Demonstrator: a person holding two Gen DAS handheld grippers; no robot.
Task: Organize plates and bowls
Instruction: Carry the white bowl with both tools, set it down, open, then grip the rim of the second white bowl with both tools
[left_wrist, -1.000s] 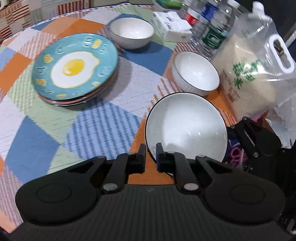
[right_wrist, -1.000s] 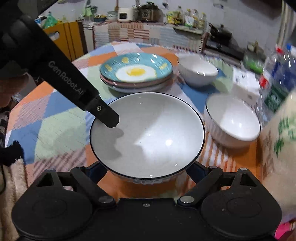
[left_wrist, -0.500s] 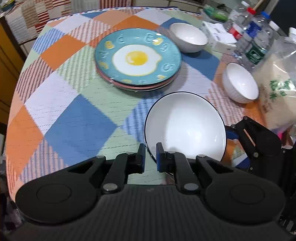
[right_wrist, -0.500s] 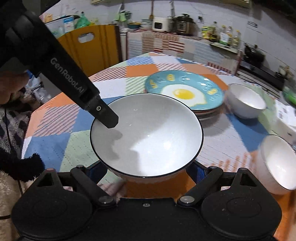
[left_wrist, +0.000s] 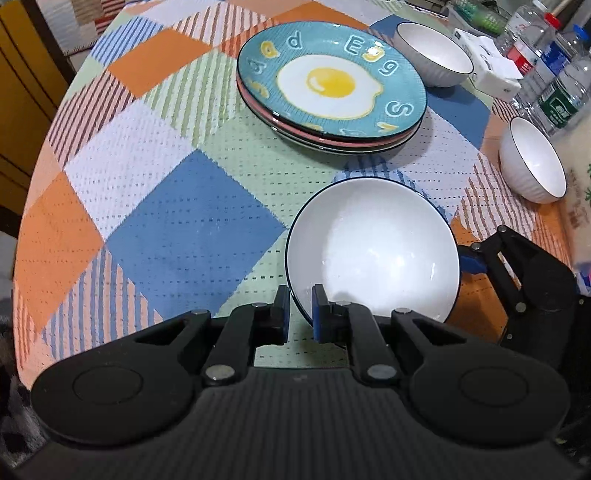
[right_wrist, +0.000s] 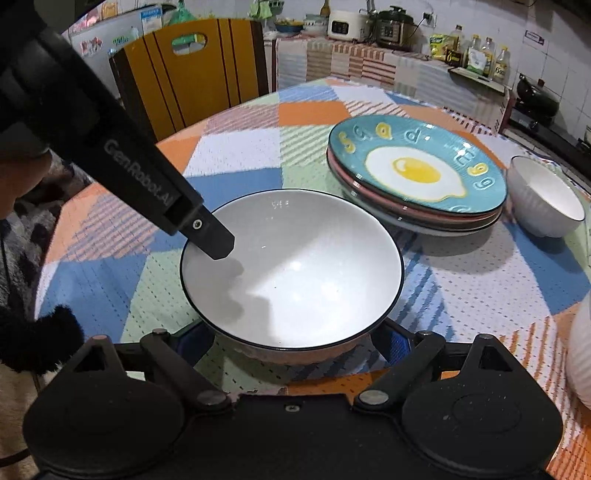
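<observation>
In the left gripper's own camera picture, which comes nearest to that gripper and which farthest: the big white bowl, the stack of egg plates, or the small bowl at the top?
1. Big white bowl: its rim is pinched by the left gripper.
2. Stack of egg plates: mid-table, beyond the bowl.
3. Small bowl: farthest, behind the plates to the right.

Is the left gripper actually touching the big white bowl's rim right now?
Touching. In the left wrist view the left gripper has its two pads closed on the rim of the big white bowl, one inside and one outside, with no gap showing.

Checked-cloth table (left_wrist: 155, 229) w/ plate stack (left_wrist: 332, 85), bowls (left_wrist: 432, 53).
</observation>
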